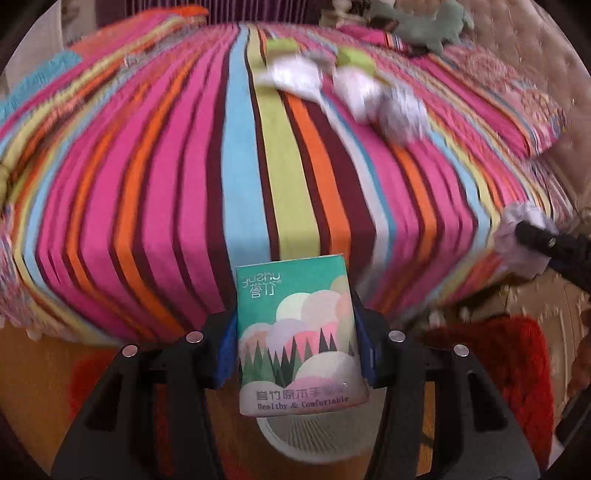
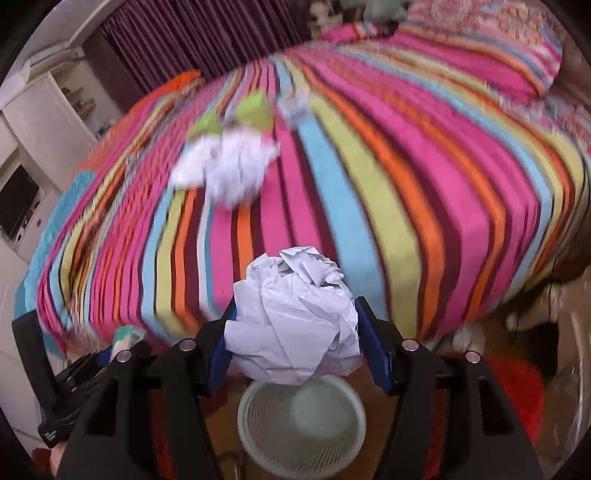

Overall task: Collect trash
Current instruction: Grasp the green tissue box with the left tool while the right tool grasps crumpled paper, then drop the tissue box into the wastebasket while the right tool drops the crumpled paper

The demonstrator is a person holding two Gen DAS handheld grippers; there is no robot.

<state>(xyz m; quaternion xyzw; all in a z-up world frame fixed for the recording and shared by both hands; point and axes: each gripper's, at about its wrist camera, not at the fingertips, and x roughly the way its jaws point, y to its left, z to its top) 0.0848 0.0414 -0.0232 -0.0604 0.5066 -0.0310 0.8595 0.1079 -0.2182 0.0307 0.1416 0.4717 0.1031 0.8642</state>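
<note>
My left gripper (image 1: 297, 332) is shut on a green tissue packet (image 1: 297, 332) printed with trees and clouds, held over a white mesh waste basket (image 1: 314, 439). My right gripper (image 2: 295, 332) is shut on a crumpled white paper ball (image 2: 295, 317), held above the same basket (image 2: 301, 424). The right gripper with its paper also shows at the right edge of the left wrist view (image 1: 532, 236). More crumpled white paper (image 1: 384, 99) and green packets (image 1: 356, 59) lie far back on the striped bed; they also show in the right wrist view (image 2: 229, 162).
The bed (image 1: 184, 184) has a bright striped cover and a patterned pillow (image 1: 517, 107) at right. A green plush toy (image 1: 428, 26) lies near the padded headboard. A red rug (image 1: 517, 365) covers the wooden floor by the basket. White cabinets (image 2: 44, 122) stand left.
</note>
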